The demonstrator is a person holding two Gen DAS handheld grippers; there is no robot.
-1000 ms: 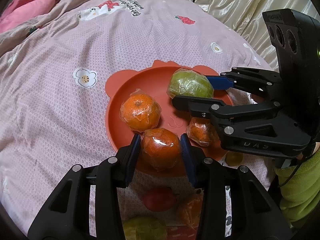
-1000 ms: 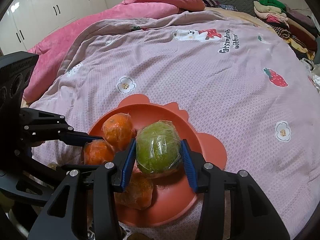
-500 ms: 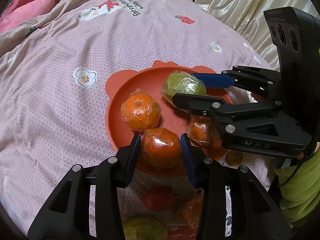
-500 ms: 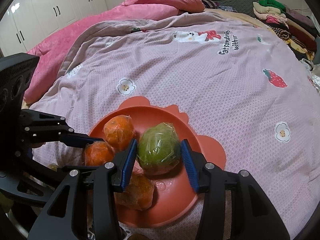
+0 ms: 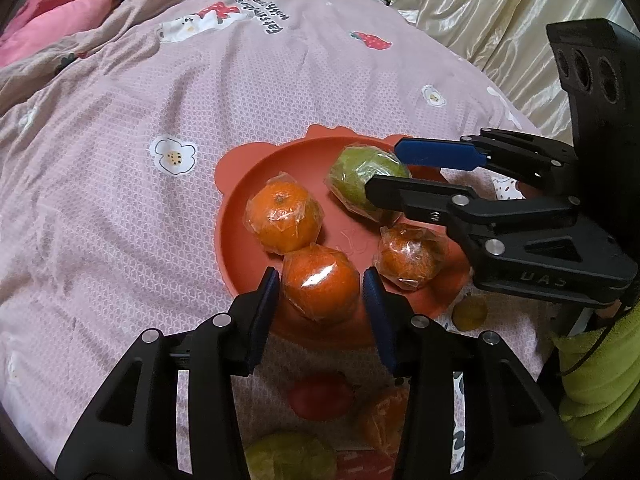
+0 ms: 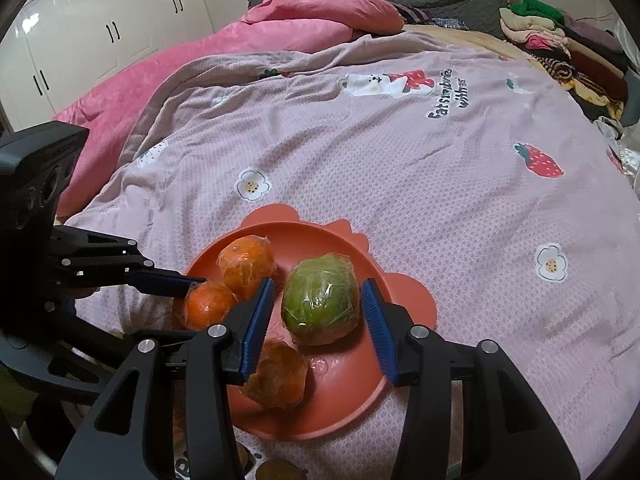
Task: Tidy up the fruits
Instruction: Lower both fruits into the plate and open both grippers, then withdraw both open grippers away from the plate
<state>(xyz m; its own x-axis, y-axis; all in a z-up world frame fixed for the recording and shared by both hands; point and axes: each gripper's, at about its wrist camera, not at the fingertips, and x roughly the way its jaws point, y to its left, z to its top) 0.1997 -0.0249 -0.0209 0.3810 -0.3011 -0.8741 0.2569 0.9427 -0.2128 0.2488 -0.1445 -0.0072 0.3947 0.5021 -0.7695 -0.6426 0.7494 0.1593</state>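
Observation:
A red-orange plate (image 5: 244,216) (image 6: 360,392) lies on the bed cover. On it are a wrapped green fruit (image 5: 360,178) (image 6: 322,304) and three wrapped oranges (image 5: 284,218) (image 5: 408,258) (image 5: 322,286). My left gripper (image 5: 318,288) is open, its pads a little apart from the near orange between them, which rests on the plate. My right gripper (image 6: 318,312) is open around the green fruit, which rests on the plate with gaps on both sides. The left gripper also shows in the right wrist view (image 6: 192,284).
Near me, off the plate, lie a red fruit (image 5: 320,394), another wrapped orange (image 5: 382,416), a green fruit (image 5: 288,456) and a small yellowish fruit (image 5: 470,312). Pink blanket (image 6: 256,40) and folded clothes (image 6: 560,44) lie at the far end of the bed.
My right gripper lowered the green fruit onto the plate and opened off it. My left gripper opened slightly, letting go of the near orange.

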